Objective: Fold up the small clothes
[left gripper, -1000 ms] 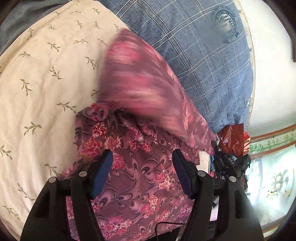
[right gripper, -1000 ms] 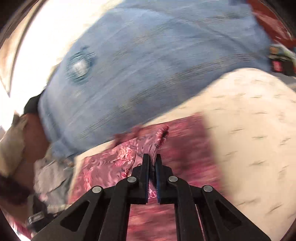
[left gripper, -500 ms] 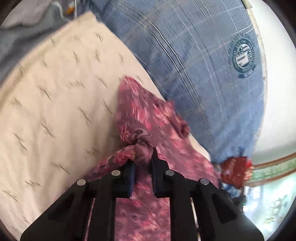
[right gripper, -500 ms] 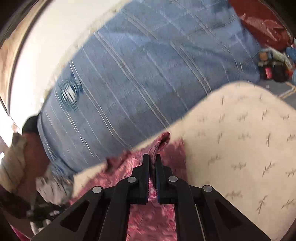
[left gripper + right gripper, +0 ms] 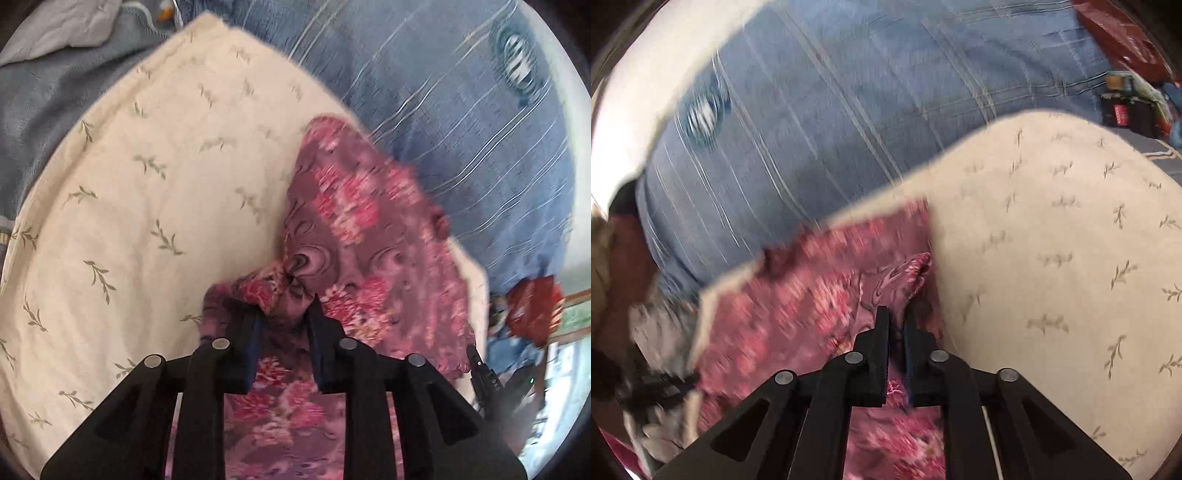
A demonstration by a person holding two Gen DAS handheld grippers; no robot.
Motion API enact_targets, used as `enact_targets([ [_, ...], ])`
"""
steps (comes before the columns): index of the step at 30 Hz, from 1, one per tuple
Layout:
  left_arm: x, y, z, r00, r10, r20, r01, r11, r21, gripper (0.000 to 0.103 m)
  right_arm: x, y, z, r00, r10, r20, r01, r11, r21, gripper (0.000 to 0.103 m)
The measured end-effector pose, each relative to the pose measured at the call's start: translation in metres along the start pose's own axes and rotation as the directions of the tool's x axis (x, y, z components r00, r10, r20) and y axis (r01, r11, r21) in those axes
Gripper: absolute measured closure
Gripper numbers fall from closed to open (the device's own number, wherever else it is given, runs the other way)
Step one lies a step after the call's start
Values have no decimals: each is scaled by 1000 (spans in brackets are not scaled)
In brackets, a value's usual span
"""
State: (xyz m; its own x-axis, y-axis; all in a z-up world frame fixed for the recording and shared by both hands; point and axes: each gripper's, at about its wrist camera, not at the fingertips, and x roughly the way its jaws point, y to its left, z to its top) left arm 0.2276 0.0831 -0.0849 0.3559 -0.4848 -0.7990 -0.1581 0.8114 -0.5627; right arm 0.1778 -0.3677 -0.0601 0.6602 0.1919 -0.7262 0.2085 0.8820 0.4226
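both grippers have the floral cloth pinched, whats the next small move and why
Probably carry both pinched corners forward together and lay them down on the far edge. The left gripper and right gripper are each shut on a bunched bit of the floral cloth, which lies on the cream sheet with much of it spread flat ahead, so a fold looks underway.

Cream sheet (image 5: 147, 229) left lies bare

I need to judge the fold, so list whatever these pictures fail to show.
- Left wrist view: the pink floral garment's near end runs under the left tool and off the bottom edge.
- Right wrist view: motion blur smears its far edge; the right tool covers the pinched fold.
- Both views: the garment's type is unreadable.
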Motion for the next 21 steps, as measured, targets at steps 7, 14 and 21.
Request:
enact_targets([
  [7,-30,-5,-28,992,-129,17,128,990,66,62,-38,4,-3,998,43,50,-43,999,-14,89],
  [14,-9,-15,-44,1000,9,-11,-8,988,157,55,-14,10,-40,996,-8,-89,-1,996,-95,84],
  [21,-69,13,-68,999,-53,-10,54,963,266,46,-103,-5,-74,999,-7,-43,3,996,-92,73],
])
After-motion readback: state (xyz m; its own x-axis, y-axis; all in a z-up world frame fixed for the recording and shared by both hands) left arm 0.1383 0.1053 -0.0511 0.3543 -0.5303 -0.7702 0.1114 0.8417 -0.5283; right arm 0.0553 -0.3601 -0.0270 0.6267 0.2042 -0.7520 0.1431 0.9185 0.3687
